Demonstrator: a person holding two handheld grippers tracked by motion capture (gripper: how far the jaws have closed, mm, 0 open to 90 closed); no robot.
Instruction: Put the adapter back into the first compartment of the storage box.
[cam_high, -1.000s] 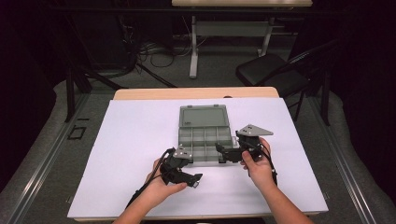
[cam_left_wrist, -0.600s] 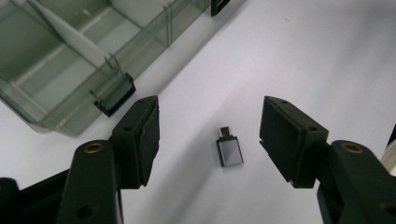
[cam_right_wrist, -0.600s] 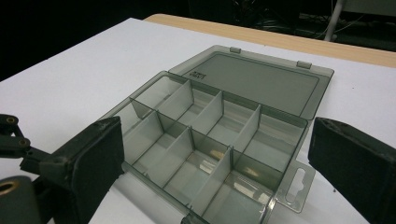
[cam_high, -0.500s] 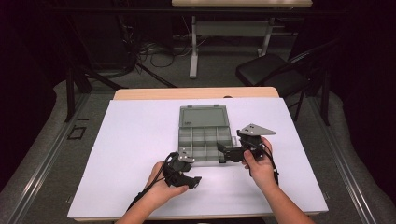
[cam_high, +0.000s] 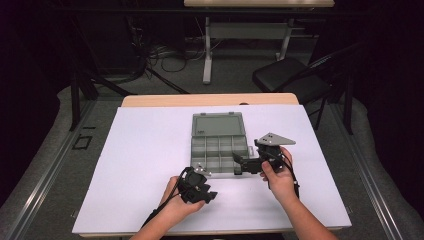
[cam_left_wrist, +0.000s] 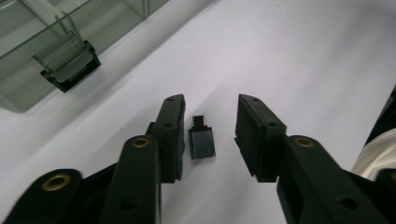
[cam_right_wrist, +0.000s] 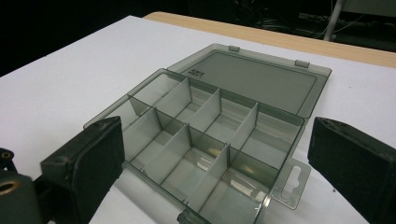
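left gripper (cam_left_wrist: 208, 135): jaws spread wide, low over the white table (cam_left_wrist: 299, 51) | small black part (cam_left_wrist: 201, 142): flat on the table between the jaws, nearer the left jaw, long side pointing away along them | right gripper (cam_right_wrist: 215, 158): spread too, facing the open box (cam_right_wrist: 219, 121), farther from the part

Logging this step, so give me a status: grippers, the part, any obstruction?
Left gripper open, jaws either side of small dark part on the table. Right gripper open, holding nothing, facing the open compartment box. Nothing in the way.
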